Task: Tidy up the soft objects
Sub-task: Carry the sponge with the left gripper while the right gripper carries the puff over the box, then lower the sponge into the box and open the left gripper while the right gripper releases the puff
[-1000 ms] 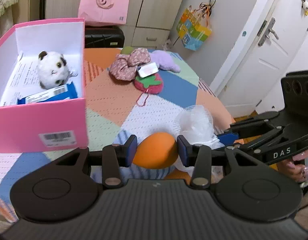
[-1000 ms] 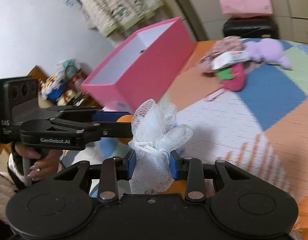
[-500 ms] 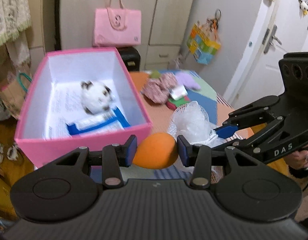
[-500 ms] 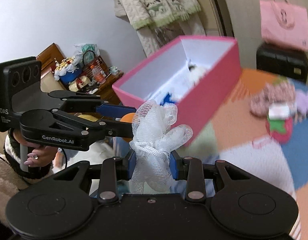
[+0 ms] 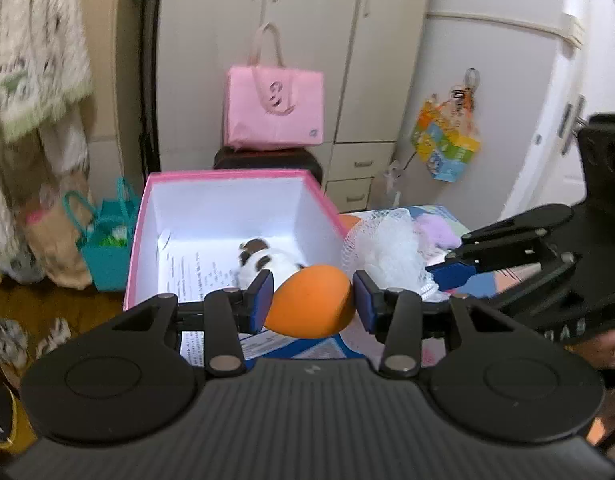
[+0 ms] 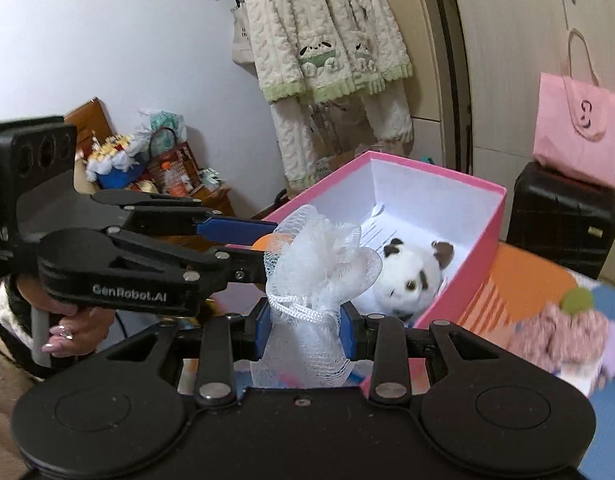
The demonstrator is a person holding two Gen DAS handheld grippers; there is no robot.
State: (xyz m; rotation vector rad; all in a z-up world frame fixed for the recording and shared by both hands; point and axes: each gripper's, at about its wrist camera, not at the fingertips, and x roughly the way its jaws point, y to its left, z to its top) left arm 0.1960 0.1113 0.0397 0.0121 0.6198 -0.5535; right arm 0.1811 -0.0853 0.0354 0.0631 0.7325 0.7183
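Orange sponge [image 5: 311, 300] clamped in left tongs [image 5: 312, 300] (over pink box [image 5: 227, 176]), mesh pouf [image 6: 307, 292] in right tongs [image 6: 305, 330]

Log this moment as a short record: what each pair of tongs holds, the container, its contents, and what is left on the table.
left tongs: shut on orange sponge
right tongs: shut on white mesh pouf
container: pink box, open
contents: white plush toy, printed paper
left out: floral fabric piece
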